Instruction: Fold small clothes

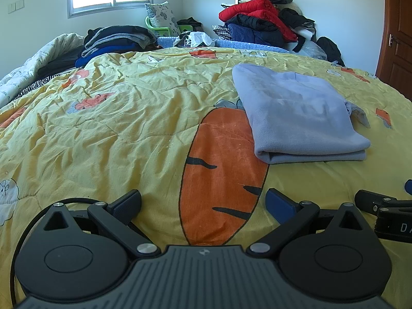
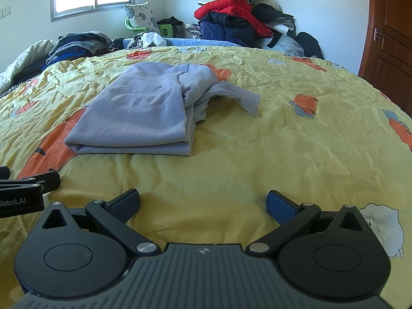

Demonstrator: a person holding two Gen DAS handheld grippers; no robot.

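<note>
Lavender folded garment [image 2: 136, 113] lies on the yellow carrot-print quilt [image 2: 257, 154], lace trim sticking out. Left gripper [image 1: 203, 203] and right gripper [image 2: 203, 203] hover nearby, both spread wide, empty.

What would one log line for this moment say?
left gripper: open, empty | right gripper: open, empty | lilac garment: folded on quilt, lace piece sticking out

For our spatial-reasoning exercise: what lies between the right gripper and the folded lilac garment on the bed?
Only bare yellow quilt lies between the right gripper and the lilac garment; the right wrist view shows it.
</note>
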